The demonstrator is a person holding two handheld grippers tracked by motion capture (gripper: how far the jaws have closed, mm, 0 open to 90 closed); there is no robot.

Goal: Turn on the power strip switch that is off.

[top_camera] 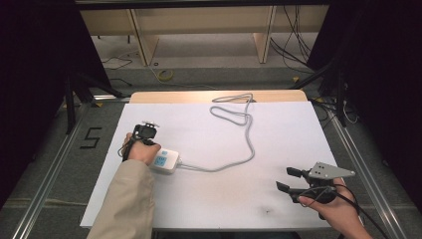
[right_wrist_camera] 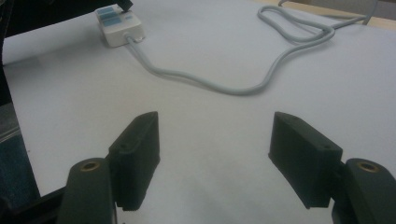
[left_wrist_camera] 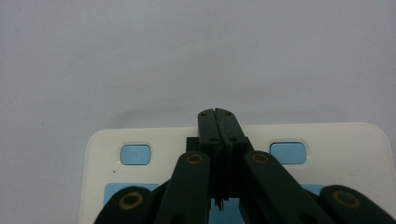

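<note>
A white switch box [top_camera: 166,161] with blue buttons lies at the left of the white board [top_camera: 224,199]. A grey cable [top_camera: 247,144] runs from the box toward the back. My left gripper [left_wrist_camera: 218,116] is shut with nothing between its jaws. Its tips point down at the box [left_wrist_camera: 336,154], midway between two blue buttons [left_wrist_camera: 135,154], close to the box's far edge. I cannot tell whether they touch it. My right gripper [top_camera: 288,179] hovers open and empty near the front right of the board. Its own view has the gripper [right_wrist_camera: 217,149] facing the box [right_wrist_camera: 116,28] across bare board.
The cable [right_wrist_camera: 243,86] loops in a coil near the board's far edge [top_camera: 231,113]. A wooden tabletop strip [top_camera: 164,96] lies behind the board. Metal rails [top_camera: 54,164] flank the table, and dark curtains stand on both sides.
</note>
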